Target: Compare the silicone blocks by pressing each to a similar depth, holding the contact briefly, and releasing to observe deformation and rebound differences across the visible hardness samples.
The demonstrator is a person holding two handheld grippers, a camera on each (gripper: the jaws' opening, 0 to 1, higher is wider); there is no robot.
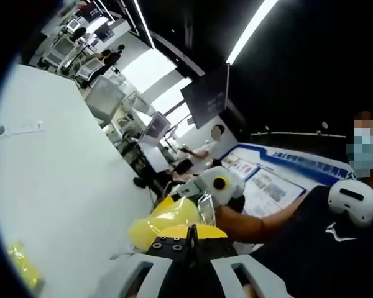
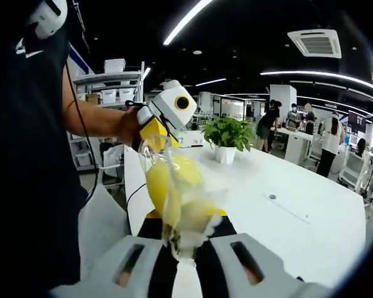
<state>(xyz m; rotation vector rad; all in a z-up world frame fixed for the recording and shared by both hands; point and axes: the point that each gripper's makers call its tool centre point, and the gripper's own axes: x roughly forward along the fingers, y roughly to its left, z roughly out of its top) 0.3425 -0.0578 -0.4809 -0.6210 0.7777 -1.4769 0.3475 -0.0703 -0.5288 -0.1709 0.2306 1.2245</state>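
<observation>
A clear plastic bag with yellow silicone blocks inside hangs in the air between my two grippers, above a white table. In the right gripper view my right gripper is shut on the bag's near end. My left gripper, held in a person's hand, pinches the far end. In the left gripper view the same bag bulges yellow just beyond my left gripper, whose jaws are closed on its edge. My right gripper comes in from the right and grips the other side.
The white table carries a potted plant; another yellow piece lies on it low in the left gripper view. A person in a black shirt stands close. Desks, monitors and people fill the background.
</observation>
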